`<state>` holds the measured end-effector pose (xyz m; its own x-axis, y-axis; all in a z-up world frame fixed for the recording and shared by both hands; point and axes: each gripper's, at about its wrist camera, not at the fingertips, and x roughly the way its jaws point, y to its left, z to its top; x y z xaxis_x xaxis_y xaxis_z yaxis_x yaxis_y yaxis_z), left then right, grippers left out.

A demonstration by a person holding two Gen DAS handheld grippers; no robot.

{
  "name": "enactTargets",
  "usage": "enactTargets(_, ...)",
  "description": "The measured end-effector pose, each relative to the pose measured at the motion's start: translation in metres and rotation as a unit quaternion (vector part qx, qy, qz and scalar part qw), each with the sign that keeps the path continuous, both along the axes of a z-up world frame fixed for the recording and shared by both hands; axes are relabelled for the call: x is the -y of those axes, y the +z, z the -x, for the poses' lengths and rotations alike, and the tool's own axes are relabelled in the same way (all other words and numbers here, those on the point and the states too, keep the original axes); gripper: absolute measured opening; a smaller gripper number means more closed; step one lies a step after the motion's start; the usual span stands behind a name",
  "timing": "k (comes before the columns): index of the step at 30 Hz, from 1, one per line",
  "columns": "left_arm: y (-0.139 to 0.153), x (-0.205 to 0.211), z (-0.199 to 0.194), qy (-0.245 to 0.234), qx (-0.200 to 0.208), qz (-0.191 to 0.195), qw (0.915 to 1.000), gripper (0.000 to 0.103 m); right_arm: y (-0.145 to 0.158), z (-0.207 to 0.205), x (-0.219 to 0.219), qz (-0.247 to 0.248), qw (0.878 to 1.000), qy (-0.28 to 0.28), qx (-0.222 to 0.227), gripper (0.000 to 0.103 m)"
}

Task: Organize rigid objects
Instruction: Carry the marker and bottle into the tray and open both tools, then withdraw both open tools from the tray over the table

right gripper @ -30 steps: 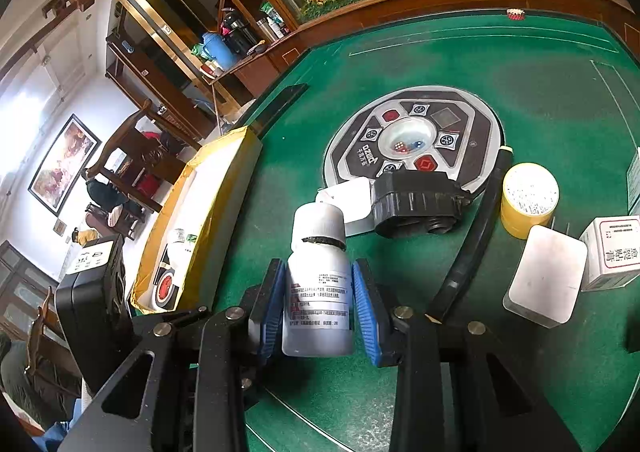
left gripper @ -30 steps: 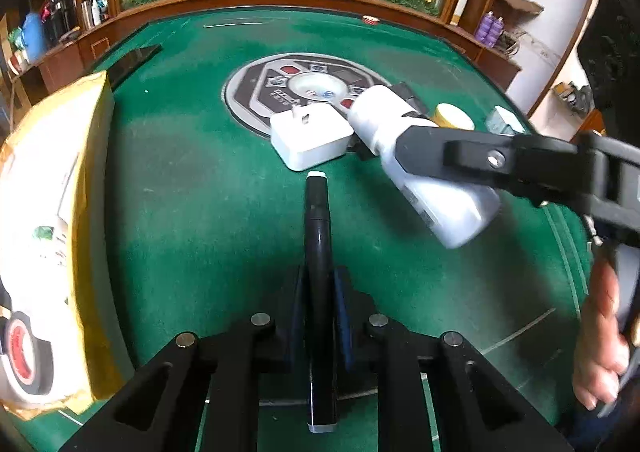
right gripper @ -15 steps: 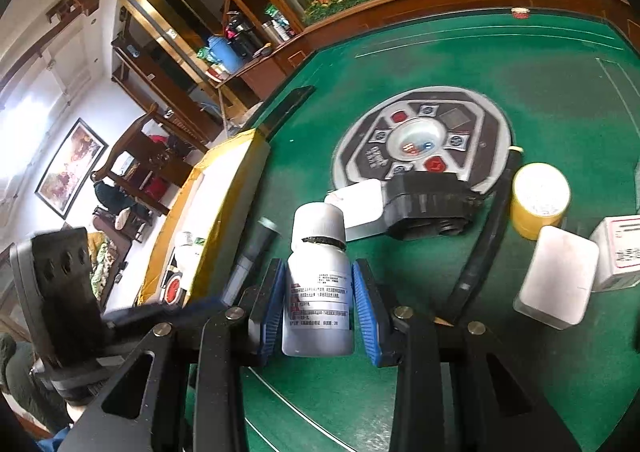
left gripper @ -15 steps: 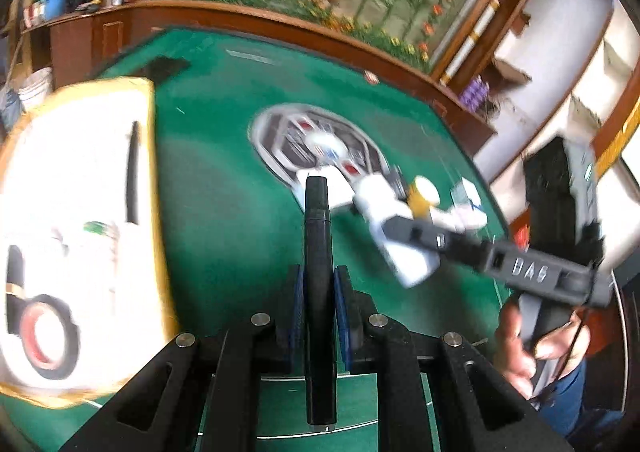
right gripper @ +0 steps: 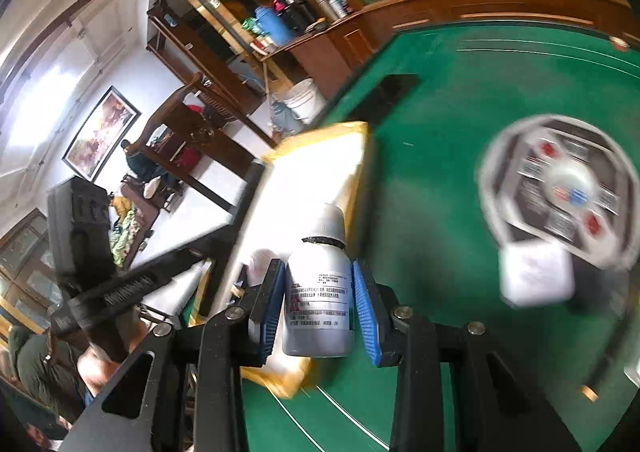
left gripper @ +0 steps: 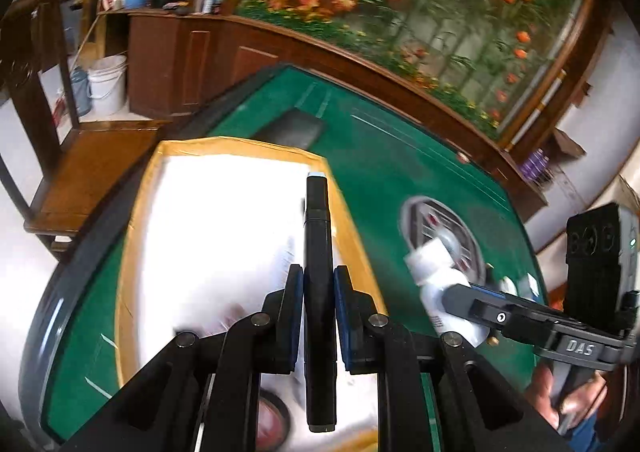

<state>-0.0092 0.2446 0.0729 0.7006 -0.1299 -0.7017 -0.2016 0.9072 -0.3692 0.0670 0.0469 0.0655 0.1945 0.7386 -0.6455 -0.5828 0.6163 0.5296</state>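
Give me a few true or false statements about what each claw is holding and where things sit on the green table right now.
1. The left claw is shut on a black pen. True.
2. The right claw is empty. False: it grips a white bottle.
3. The pen is over the yellow-edged box. True.
4. The bottle's cap is off. False: a white cap is on it.
5. The round control panel sits on the green table. True.
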Motion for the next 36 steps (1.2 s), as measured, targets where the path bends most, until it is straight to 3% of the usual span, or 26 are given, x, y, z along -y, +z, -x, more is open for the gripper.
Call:
enactTargets(8,-0.035,-0.050,-0.041,0.055,-0.025,0.057,0.9966,0.015,-0.024,-0.050,-0.100,0.016,0.999,-0.028,-0.039,0.033)
enactTargets(14,-0.050,-0.060,-0.048,0.074,-0.037,0.073,0.9939,0.015,-0.051,-0.079,-0.129,0.035,0.995,-0.054,-0.070,0.033)
enactTargets(19,-0.058,-0.059,-0.048,0.075,-0.044,0.075,0.9934,0.015,-0.051,-0.085,-0.135,0.053,0.996,-0.062,-0.042,0.033)
enactTargets(25,-0.062,-0.059,-0.046,0.082,-0.048,0.080,0.9923,0.015,-0.051,-0.084,-0.139,0.046,0.997,-0.042,-0.044,0.034)
enactTargets(30,-0.059,-0.063,-0.040,0.089,-0.041,0.085,0.9916,0.026,-0.047,-0.083,-0.125,0.022,0.998,-0.040,-0.047,0.039)
enactTargets(36,-0.048,-0.058,-0.029,0.085,-0.026,0.084,0.9925,0.026,-0.028,-0.070,-0.096,-0.013,0.998,-0.037,-0.044,0.039)
